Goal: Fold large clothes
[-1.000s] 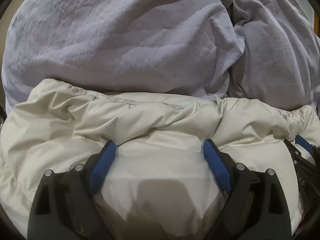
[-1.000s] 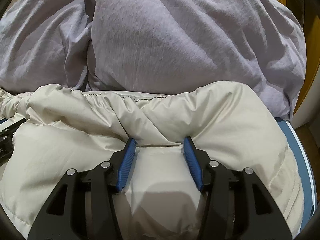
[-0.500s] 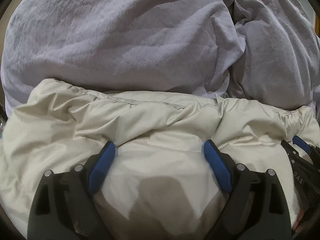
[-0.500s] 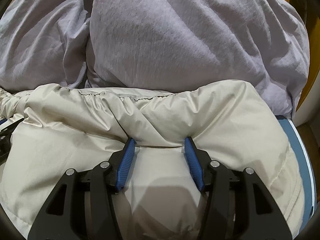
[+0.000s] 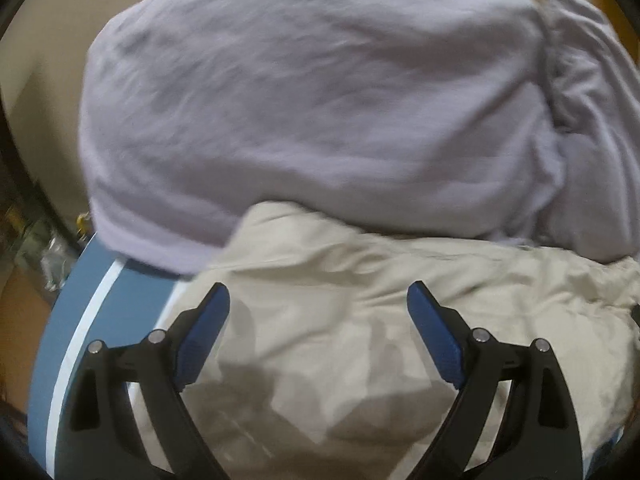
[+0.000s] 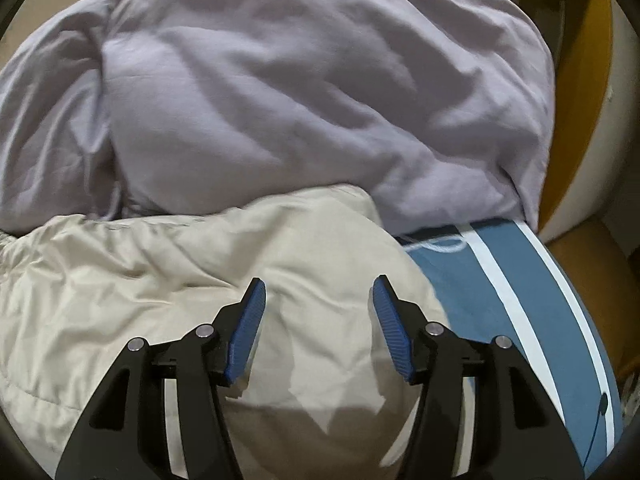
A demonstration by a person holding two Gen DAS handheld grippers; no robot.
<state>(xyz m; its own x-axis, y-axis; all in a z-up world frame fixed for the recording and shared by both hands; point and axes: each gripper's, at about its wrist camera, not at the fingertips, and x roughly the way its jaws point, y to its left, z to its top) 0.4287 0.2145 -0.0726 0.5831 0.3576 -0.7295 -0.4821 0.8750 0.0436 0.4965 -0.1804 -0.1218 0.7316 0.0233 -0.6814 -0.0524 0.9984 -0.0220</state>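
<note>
Cream puffer garment (image 5: 360, 320), the piece being folded, lies bunched on a blue surface with white stripes (image 6: 520, 300), its far edge touching the lavender bedding heap (image 5: 300, 100) beyond it. Left gripper (image 5: 318, 300) stands with jaws wide and nothing between the blue pads; right gripper (image 6: 319, 292) is parted more narrowly, likewise with no fabric pinched, both poised just above the garment. Risk, as a judgement: the shell looks slick and air-filled, so a shallow pinch may slide off, or catch only the top layer and leave the fold lopsided; a reach too far toward the heap could snag the lavender bedding along with the garment. Left wrist view alone shows the garment's left end meeting the striped surface, and clutter past that surface's edge, too blurred to identify. Right wrist view alone shows the garment's rounded right end, a loose pale thread (image 6: 436, 245) on the blue surface just beside the heap, and a yellow-and-white panel (image 6: 580, 92) behind the heap.
</note>
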